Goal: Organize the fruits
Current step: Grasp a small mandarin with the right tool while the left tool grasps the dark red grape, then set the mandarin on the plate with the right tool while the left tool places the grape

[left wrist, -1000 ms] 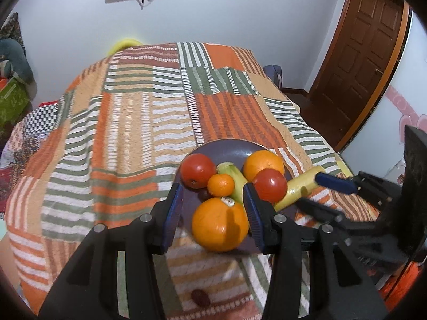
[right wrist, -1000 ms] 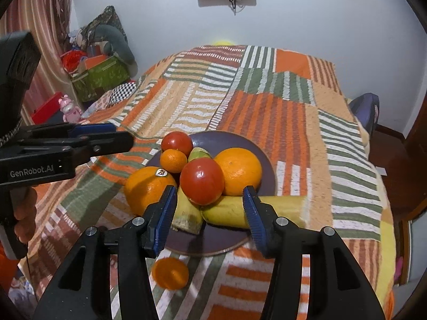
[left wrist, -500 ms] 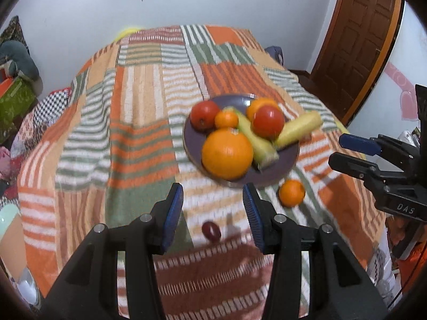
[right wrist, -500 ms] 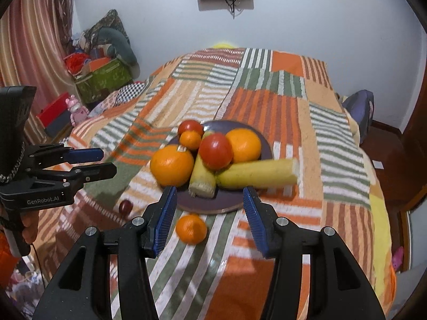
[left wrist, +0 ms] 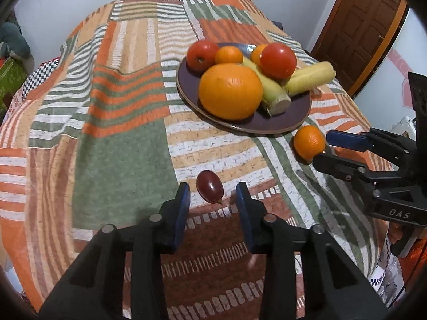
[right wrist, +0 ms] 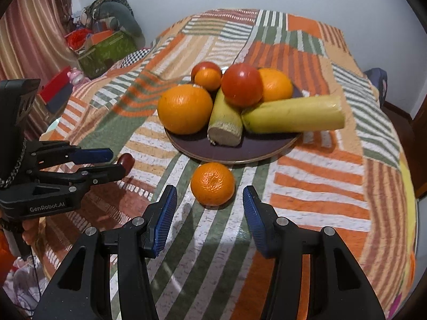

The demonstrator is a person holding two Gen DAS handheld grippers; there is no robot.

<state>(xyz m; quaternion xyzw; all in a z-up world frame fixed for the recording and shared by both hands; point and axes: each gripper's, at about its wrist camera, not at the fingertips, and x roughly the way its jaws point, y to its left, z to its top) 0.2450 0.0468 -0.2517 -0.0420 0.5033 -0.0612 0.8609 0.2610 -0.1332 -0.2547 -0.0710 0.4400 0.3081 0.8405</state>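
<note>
A dark purple plate (left wrist: pixel 291 117) (right wrist: pixel 240 152) on the striped cloth holds a big orange (left wrist: pixel 229 90) (right wrist: pixel 184 108), two tomatoes, a small mandarin, another orange and two yellow corn-like pieces (right wrist: pixel 293 117). A loose mandarin (right wrist: pixel 212 184) (left wrist: pixel 309 142) lies on the cloth in front of the plate. A dark red grape (left wrist: pixel 210 186) (right wrist: pixel 127 160) lies to its left. My left gripper (left wrist: pixel 212 192) is open, its fingertips either side of the grape. My right gripper (right wrist: pixel 210 197) is open, its fingertips either side of the loose mandarin.
The round table wears a patchwork striped cloth (left wrist: pixel 120 106) (right wrist: pixel 333 181). A brown door (left wrist: pixel 360 26) stands at the right. Boxes and soft items (right wrist: pixel 106 42) pile up at the left by a curtain.
Both grippers pulled back from the plate and dropped lower. The left one now lines up on the grape, the right one on the loose mandarin. The big orange stays on the plate.
</note>
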